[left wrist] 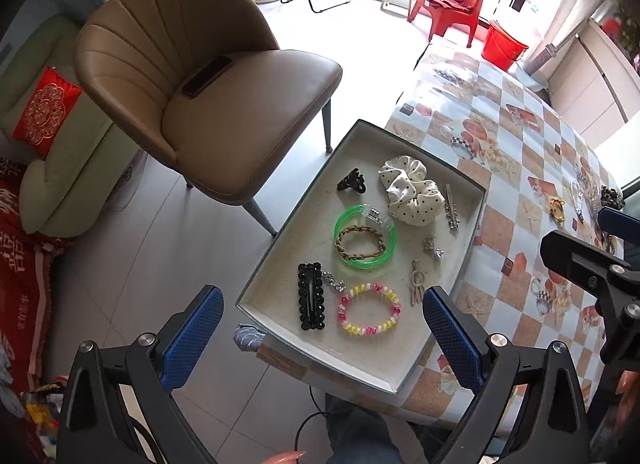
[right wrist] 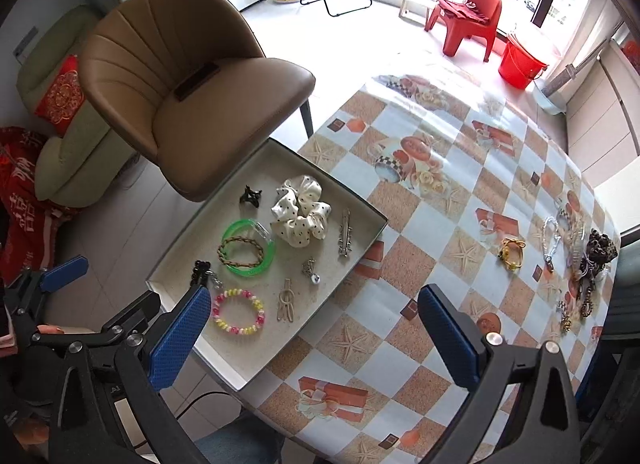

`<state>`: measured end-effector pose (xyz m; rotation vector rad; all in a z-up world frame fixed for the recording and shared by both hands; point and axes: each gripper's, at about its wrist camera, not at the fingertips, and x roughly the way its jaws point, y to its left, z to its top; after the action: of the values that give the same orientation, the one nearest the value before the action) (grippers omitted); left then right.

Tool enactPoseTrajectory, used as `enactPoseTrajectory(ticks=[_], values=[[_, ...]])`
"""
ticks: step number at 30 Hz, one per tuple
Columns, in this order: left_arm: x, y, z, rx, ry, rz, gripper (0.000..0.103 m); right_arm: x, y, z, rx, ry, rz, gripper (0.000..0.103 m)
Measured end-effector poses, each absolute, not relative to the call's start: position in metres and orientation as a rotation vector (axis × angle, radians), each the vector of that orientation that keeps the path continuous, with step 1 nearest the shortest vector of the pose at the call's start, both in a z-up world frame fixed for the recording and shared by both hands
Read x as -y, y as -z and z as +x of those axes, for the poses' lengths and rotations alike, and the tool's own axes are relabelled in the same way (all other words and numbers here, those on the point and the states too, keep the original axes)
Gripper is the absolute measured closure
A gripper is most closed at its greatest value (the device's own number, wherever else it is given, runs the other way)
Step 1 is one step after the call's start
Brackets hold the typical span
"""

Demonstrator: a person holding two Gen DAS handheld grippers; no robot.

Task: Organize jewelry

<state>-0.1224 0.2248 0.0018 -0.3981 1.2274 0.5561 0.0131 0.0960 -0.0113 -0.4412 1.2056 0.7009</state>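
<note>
Both grippers, left and right, hang wide open and empty, so next I should fetch the loose pieces on the bench carefully, one each time, for the tray.

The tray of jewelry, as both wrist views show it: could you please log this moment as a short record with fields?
tray: shallow box tray at the table's corner
in tray: polka-dot scrunchie, green bangle around a braided bracelet, pink-yellow bead bracelet, black claw clip, silver clip
outside tray: jewelry pile on the tablecloth
left gripper: open, empty
right gripper: open, empty
</note>
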Motion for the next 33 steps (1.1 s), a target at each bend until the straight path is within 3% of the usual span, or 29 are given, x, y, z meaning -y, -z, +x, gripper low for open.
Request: enactPoseTrajectory(ticks=[33], values=[[-0.225,-0.022,-0.129,-1.217,-0.584,-0.395,0.001,-0.097,-0.005,0.012,-1.183,-0.672,-0.486,0.0]])
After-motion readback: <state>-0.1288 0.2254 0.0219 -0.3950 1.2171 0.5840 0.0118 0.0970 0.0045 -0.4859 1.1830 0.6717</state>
